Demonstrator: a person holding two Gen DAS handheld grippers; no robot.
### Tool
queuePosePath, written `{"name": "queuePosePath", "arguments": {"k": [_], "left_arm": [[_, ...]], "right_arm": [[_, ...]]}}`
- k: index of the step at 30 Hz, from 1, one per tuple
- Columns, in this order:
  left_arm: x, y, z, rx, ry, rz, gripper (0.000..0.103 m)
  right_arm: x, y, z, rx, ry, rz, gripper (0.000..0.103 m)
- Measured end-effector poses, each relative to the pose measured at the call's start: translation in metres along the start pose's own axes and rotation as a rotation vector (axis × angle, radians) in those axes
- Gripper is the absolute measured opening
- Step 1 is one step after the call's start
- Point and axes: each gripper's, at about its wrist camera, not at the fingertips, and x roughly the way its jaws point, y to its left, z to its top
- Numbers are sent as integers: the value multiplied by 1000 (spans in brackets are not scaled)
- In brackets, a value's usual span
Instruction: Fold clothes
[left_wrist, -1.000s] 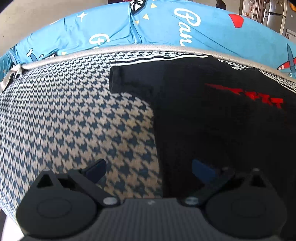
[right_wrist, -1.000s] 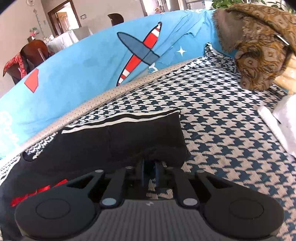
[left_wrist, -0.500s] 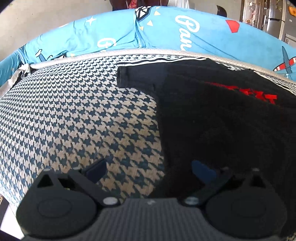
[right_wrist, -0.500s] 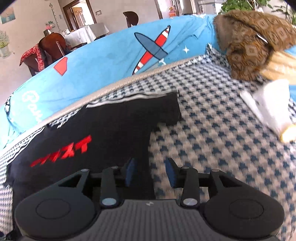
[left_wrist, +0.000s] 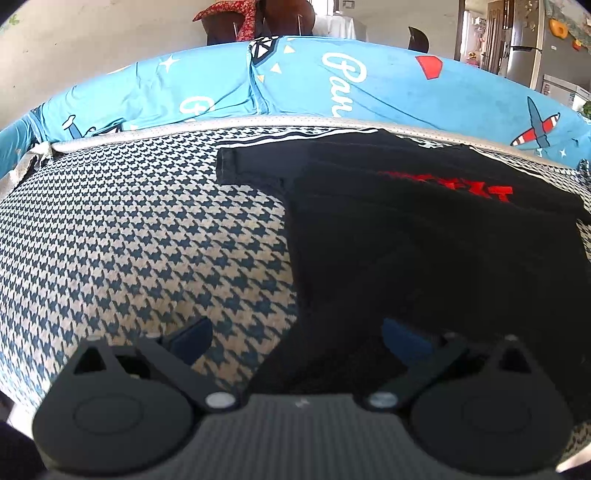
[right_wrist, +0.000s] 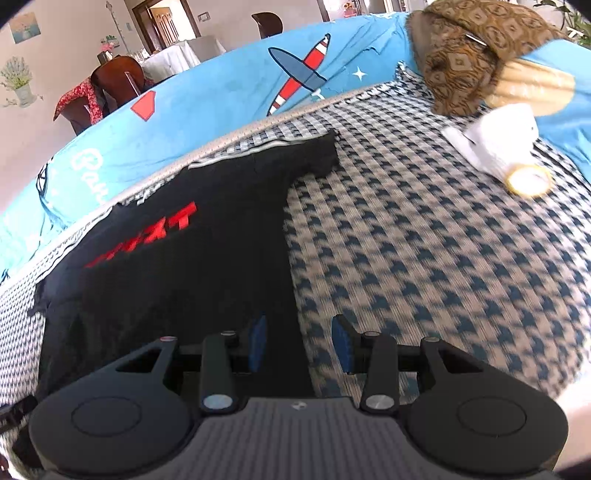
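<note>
Since a second ago the right claw (right_wrist: 299, 343) has let go of the black shirt's (right_wrist: 192, 251) sleeve and pulled back toward the shirt's lower side edge; the left claw (left_wrist: 295, 336) has drawn back too, so more of the shirt shows. The right claw's jaws now stand partly apart with nothing pinched, straddling the shirt's side edge. The left claw gapes wide and empty over the opposite edge. The shirt lies spread flat on the checked sofa seat (right_wrist: 424, 240), red lettering up, collar toward the blue backrest cover (left_wrist: 369, 92).

The fabric is thin and dark against a busy pattern, so a claw closing here may catch only one layer, or snag the seat cover with it, and the fold would drag crooked. Uneven lifts by the two hands would skew the hem.

A brown patterned cloth (right_wrist: 469, 55) and a white bundle (right_wrist: 495, 144) sit at the seat's far end. A dining room with chairs lies behind.
</note>
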Motion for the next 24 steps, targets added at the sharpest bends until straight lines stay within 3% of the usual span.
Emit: {"name": "queuePosePath", "arguments": {"k": [11, 24], "left_arm": [[-7, 2, -6, -27, -7, -19, 103], [-13, 4, -9, -29, -26, -10, 103]], "right_arm": [[-38, -14, -52, -16, 69, 34, 43], [-23, -23, -69, 146, 116, 25, 48]]}}
